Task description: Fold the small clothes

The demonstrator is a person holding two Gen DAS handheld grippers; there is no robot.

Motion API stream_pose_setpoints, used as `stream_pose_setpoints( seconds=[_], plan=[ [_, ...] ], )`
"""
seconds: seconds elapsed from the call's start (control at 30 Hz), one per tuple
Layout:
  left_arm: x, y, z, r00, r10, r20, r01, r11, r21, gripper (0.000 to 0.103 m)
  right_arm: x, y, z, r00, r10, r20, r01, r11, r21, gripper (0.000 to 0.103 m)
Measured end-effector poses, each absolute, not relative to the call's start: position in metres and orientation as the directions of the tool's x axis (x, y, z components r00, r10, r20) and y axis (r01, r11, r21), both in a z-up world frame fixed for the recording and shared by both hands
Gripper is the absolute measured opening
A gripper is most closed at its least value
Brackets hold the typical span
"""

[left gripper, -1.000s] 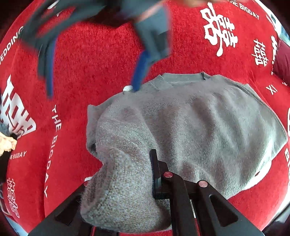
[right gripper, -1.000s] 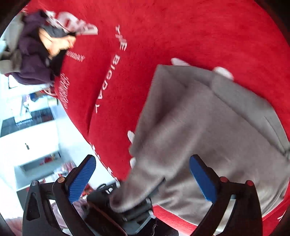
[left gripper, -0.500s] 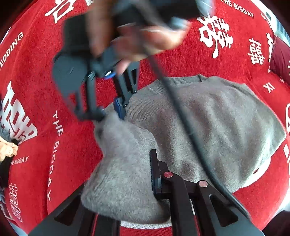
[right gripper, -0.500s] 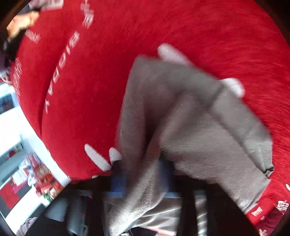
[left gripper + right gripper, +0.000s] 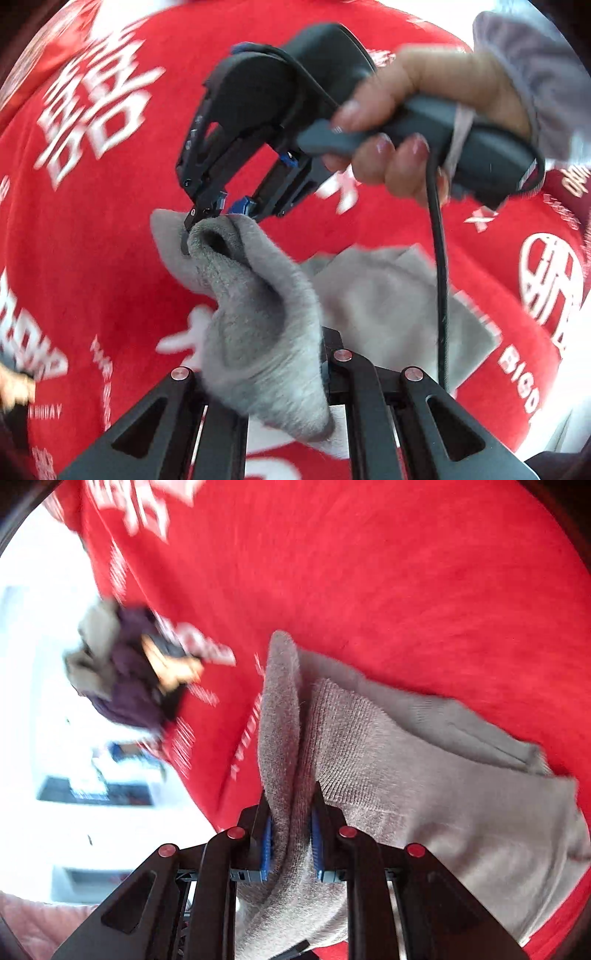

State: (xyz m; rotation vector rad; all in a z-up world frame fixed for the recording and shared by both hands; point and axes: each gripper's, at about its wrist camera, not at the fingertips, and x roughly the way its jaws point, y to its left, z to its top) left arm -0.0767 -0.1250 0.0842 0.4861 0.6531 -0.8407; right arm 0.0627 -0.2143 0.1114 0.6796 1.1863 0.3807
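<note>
Left wrist view: the left gripper had its jaws clamped on a fold of the grey sweater, lifted above the red printed cloth covering the surface. Beyond, the right gripper, jaws just closed, pinched another edge. A bright white room lay past the surface's edge.

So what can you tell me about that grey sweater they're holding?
The grey sweater is a small, soft, fuzzy knit with a ribbed edge. It is bunched and partly lifted off the red printed cloth, its far part lying crumpled there. Both tools grip it: the left gripper at a thick fold, the right gripper with blue-padded jaws just closed on another fold.
</note>
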Motion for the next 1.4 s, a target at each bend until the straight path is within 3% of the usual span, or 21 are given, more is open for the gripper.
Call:
stream_pose_setpoints(
  seconds=[0.23, 0.47, 0.6, 0.67, 0.7, 0.73, 0.87, 1.0, 1.07, 1.17, 1.2, 1.3, 1.4],
  plan=[
    [-0.133, -0.212, 0.071, 0.371, -0.593, -0.715, 0.912, 0.376, 0.162, 0.010, -0.050, -0.323, 0.105, 0.549, 0.554, -0.626, 0.172, 0.658, 0.733, 0.019],
    [-0.179, -0.269, -0.015, 0.274, -0.484, -0.831, 0.959, 0.208, 0.195, 0.010, -0.121, -0.396, -0.015, 0.513, 0.463, -0.723, 0.415, 0.603, 0.681, 0.019],
    [-0.184, -0.268, -0.029, 0.285, -0.441, -0.851, 0.952, 0.232, 0.198, 0.011, -0.138, -0.412, -0.043, 0.564, 0.469, -0.680, 0.443, 0.524, 0.728, 0.020],
    [-0.183, -0.265, -0.025, 0.266, -0.427, -0.864, 0.953, 0.254, 0.168, 0.038, -0.140, -0.409, -0.041, 0.570, 0.455, -0.684, 0.447, 0.527, 0.723, 0.025],
    [-0.180, -0.261, -0.021, 0.241, -0.421, -0.874, 0.955, 0.265, 0.136, 0.065, -0.140, -0.412, -0.040, 0.565, 0.449, -0.693, 0.457, 0.529, 0.715, 0.030],
    [-0.178, -0.253, -0.013, 0.239, -0.428, -0.872, 0.951, 0.284, 0.121, 0.072, -0.144, -0.413, -0.037, 0.557, 0.441, -0.704, 0.472, 0.530, 0.705, 0.032],
    [-0.170, -0.224, 0.011, 0.214, -0.422, -0.881, 0.940, 0.336, 0.068, 0.072, -0.162, -0.408, -0.012, 0.530, 0.404, -0.746, 0.494, 0.568, 0.658, 0.051],
    [-0.136, -0.194, 0.016, 0.195, -0.374, -0.907, 0.882, 0.471, -0.005, 0.072, -0.183, -0.382, 0.006, 0.519, 0.401, -0.755, 0.484, 0.589, 0.646, 0.051],
    [-0.116, -0.182, 0.014, 0.195, -0.343, -0.919, 0.839, 0.543, -0.024, 0.072, -0.198, -0.369, 0.011, 0.528, 0.420, -0.738, 0.479, 0.570, 0.668, 0.047],
    [-0.083, -0.165, 0.004, 0.165, -0.315, -0.935, 0.760, 0.645, -0.083, 0.072, -0.213, -0.343, 0.003, 0.495, 0.437, -0.751, 0.493, 0.570, 0.657, 0.022],
    [-0.073, -0.160, -0.003, 0.140, -0.304, -0.942, 0.733, 0.672, -0.107, 0.072, -0.215, -0.337, -0.003, 0.476, 0.434, -0.765, 0.504, 0.578, 0.641, 0.018],
    [-0.056, -0.154, -0.018, 0.125, -0.254, -0.959, 0.685, 0.721, -0.102, 0.072, -0.230, -0.322, -0.035, 0.407, 0.442, -0.799, 0.571, 0.560, 0.600, 0.015],
    [-0.048, -0.149, -0.024, 0.117, -0.234, -0.965, 0.663, 0.742, -0.100, 0.072, -0.239, -0.324, -0.036, 0.445, 0.438, -0.781, 0.581, 0.523, 0.624, 0.013]
  ],
)
